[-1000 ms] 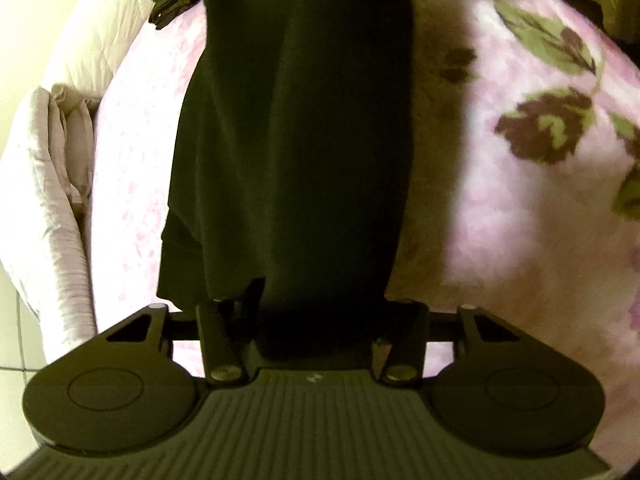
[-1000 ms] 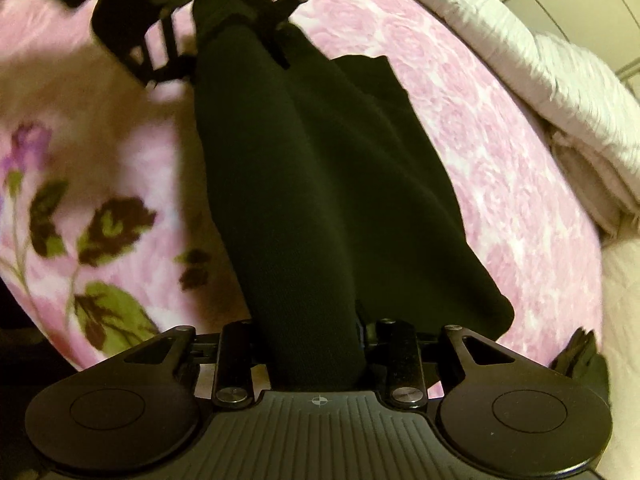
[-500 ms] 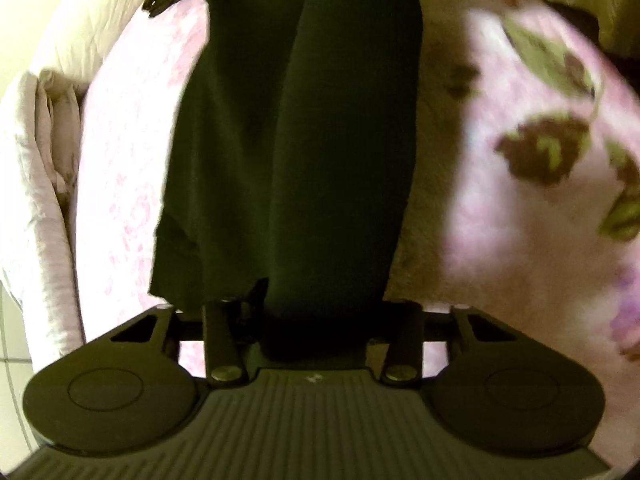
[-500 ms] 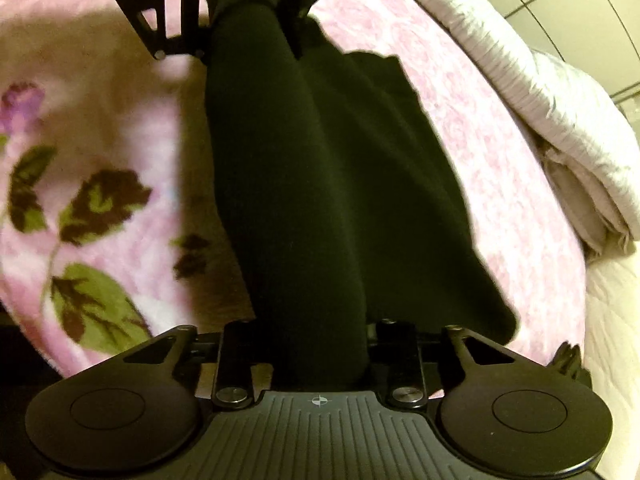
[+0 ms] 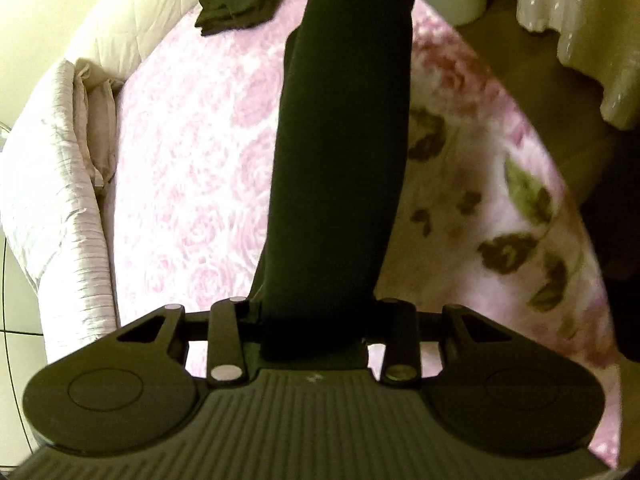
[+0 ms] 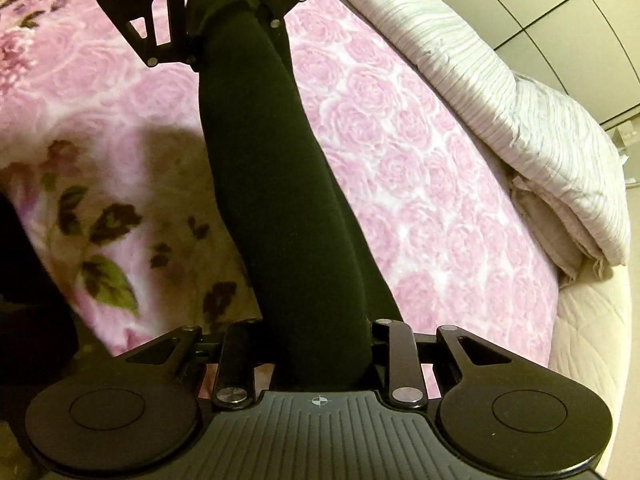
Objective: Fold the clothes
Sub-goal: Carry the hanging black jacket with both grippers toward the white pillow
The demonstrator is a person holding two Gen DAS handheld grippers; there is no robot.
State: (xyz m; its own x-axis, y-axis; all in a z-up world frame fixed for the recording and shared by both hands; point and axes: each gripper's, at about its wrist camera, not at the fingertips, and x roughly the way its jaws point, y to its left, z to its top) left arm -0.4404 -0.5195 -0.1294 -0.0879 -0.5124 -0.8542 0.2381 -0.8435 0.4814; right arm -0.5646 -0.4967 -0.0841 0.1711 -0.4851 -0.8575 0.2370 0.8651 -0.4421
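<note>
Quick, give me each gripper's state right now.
Left gripper: shut on one end of the black garment, jaws just tightened.
Right gripper: shut on the other end of the black garment, jaws just tightened.

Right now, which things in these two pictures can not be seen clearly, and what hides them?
- Left wrist view: the left gripper's fingers, covered by the black garment bunched there.
- Right wrist view: the right gripper's fingers, hidden by the same cloth.
- Left wrist view: the dark folded cloth, cut off by the top edge.
- Both views: what kind of garment this is; it hangs as one dark band.
</note>
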